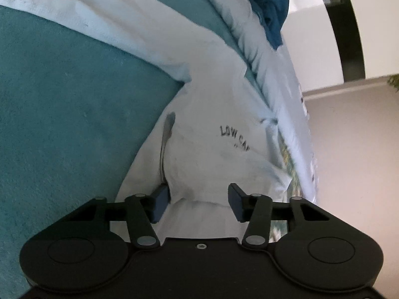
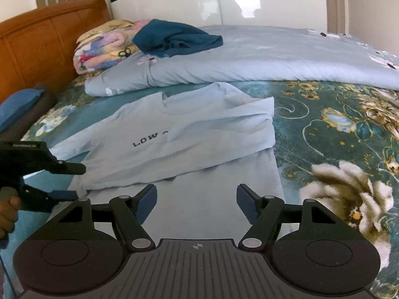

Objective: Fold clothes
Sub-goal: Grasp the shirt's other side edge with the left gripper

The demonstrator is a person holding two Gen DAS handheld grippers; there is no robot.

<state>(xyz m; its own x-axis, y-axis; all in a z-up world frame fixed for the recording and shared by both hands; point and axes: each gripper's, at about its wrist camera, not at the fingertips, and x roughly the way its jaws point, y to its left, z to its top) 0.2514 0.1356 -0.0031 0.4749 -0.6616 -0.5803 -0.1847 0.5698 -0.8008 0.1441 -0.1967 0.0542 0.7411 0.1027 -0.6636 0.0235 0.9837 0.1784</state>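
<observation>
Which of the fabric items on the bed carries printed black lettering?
The pale blue T-shirt, spread flat nearest the grippers. The dark teal garment is plain and crumpled, and the light blue quilt shows only small flower prints.

The left gripper point(image 1: 198, 203) sits low at the near-left edge of the pale T-shirt point(image 2: 174, 144), jaws partly apart with a fold of shirt cloth between the pads – whether they press it is unclear. A hand point(image 2: 7, 214) grips its handle. The right gripper point(image 2: 197, 203) hangs over the shirt's near hem, jaws apart and empty.
</observation>
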